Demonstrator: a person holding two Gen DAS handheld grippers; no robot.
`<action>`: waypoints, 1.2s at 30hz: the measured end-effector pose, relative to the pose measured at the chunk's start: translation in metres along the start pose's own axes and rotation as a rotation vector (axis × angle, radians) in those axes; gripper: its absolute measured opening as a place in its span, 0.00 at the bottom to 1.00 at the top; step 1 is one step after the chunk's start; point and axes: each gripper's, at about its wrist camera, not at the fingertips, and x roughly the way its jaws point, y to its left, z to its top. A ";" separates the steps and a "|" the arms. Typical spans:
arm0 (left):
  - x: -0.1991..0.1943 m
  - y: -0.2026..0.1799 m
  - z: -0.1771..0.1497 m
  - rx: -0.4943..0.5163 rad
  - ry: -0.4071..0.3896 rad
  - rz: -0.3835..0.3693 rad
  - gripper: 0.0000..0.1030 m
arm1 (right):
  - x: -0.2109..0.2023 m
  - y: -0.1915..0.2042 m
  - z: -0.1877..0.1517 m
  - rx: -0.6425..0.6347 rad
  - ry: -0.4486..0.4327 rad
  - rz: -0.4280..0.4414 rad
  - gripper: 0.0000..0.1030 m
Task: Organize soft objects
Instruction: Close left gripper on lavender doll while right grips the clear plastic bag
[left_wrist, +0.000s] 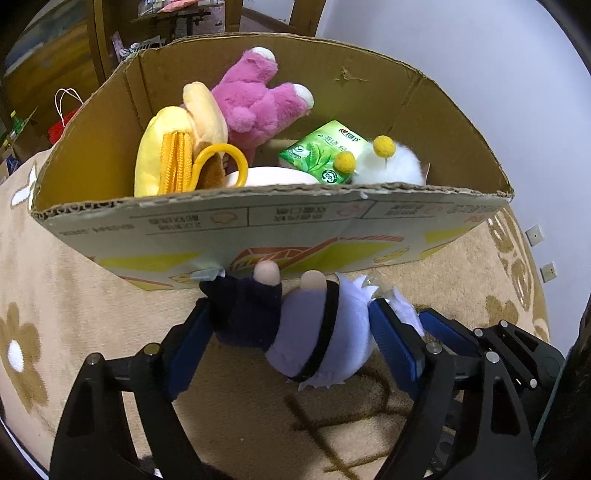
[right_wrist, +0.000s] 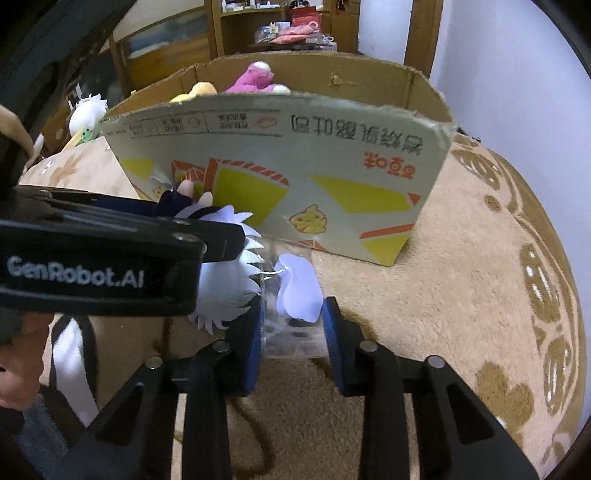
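I've got the doll (left_wrist: 295, 332) clamped in my left gripper (left_wrist: 291, 328) just before the box (left_wrist: 258, 229), right gripper (right_wrist: 291, 328) pinching its plastic wrap (right_wrist: 291, 343); next, lift over the rim

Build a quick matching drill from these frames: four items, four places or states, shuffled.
Items:
1. pink plush bear
2. green tea carton
3. white-haired doll in dark clothes
4. clear plastic wrapper

Places or states:
A. between the left gripper fingers, outside the cardboard box
B. in the right gripper
C. box, by the back wall
D. box, beside a white fluffy toy

Pairs: 1-C, 2-D, 3-A, 4-B
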 end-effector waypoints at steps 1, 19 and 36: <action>0.000 0.005 0.002 -0.006 0.001 -0.006 0.81 | -0.002 -0.001 -0.001 0.005 -0.002 -0.002 0.26; -0.027 0.027 -0.011 -0.033 -0.037 0.016 0.81 | -0.016 -0.027 -0.002 0.088 -0.007 0.028 0.14; -0.037 0.043 -0.019 -0.066 -0.087 0.067 0.63 | -0.028 -0.042 -0.003 0.196 -0.050 0.108 0.09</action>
